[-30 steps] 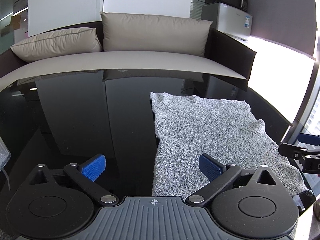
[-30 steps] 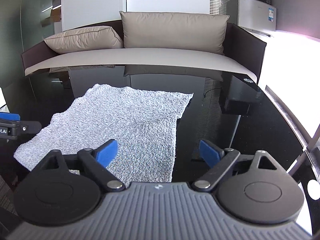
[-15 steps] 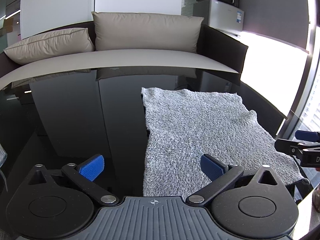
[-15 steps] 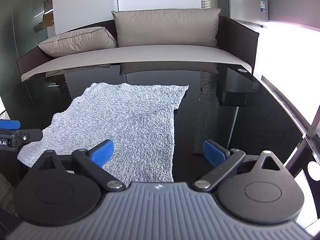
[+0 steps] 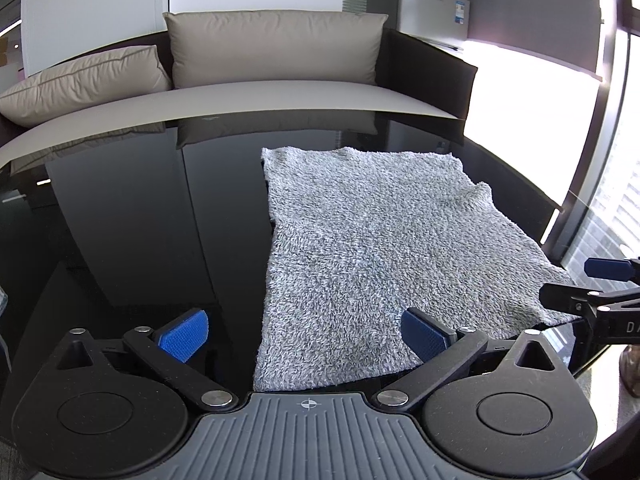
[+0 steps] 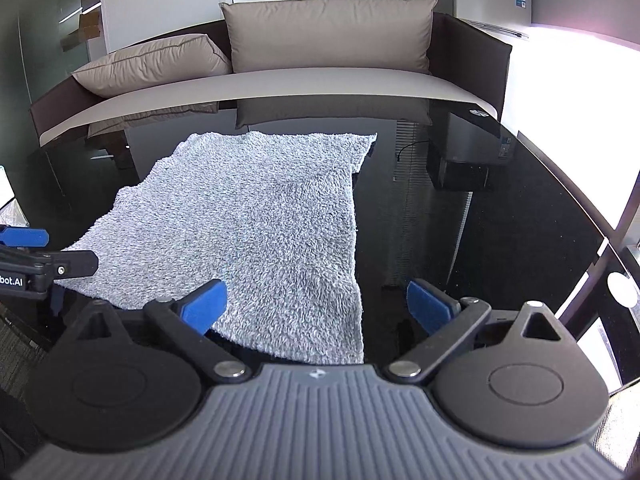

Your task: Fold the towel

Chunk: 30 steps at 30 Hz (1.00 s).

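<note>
On the black glossy tabletop (image 5: pixel 120 240), grey fuzzy towel (image 5: pixel 380 248) lies spread flat, one layer as far as visible, near edge at the tabletop's front rim. Left tool (image 5: pixel 304 330) sits at the towel's 7 o'clock corner, pads spread wide, nothing between them; one pad over cloth, the other over bare tabletop. Right tool (image 6: pixel 316 304) at the 5 o'clock corner, likewise wide apart and holding nothing. Sofa (image 6: pixel 320 40) behind at 12 o'clock. Risks: tabletop looks slick, so the towel could slide rather than lift if only pile gets pinched; uneven grab by the two tools would skew the fold; wavy side edges at 3 and 9 o'clock may leave corners mismatched.
</note>
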### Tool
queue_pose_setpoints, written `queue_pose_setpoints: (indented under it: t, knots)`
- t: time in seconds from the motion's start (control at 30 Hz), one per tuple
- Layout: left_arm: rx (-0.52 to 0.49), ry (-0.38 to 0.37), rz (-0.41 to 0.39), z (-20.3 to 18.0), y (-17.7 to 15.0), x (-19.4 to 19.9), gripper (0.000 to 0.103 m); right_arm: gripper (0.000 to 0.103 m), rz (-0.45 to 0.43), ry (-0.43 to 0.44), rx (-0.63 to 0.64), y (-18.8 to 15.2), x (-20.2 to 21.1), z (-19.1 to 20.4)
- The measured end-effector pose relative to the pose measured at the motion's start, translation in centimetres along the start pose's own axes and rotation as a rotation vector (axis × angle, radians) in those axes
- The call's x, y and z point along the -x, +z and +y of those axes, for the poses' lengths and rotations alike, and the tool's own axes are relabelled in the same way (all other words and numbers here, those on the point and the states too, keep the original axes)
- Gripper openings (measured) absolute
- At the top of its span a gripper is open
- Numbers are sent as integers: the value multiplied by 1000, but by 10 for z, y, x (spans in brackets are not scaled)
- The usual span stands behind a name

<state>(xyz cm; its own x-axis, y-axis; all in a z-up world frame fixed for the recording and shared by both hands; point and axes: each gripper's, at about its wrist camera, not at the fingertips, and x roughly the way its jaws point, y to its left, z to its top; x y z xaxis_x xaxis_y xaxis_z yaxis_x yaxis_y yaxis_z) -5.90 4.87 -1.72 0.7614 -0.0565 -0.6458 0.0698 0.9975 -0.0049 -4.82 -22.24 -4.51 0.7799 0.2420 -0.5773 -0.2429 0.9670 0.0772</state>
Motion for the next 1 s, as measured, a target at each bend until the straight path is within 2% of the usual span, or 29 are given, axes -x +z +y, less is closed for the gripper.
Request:
queue_pose_setpoints:
  t: [0.3, 0.53, 0.67, 0.73, 0.93, 1.0]
  knots:
    - [30, -12, 14, 3, -4, 2, 101, 99, 11, -11, -1, -5, 4, -1]
    - [20, -12, 22, 0, -7, 5, 93, 98, 8, -21, -7, -7, 6, -3]
    - [13, -8, 22, -2, -10, 6, 89, 87, 16, -22, -16, -8, 10, -6]
    - [9, -5, 22, -3, -11, 7, 86, 78, 22, -26, -18, -9, 11, -8]
    - [0, 7, 18, -4, -12, 10, 79, 70, 23, -39, -9, -12, 15, -9]
    - [0, 6, 15, -4, -12, 11, 72, 66, 23, -50, -2, -13, 16, -8]
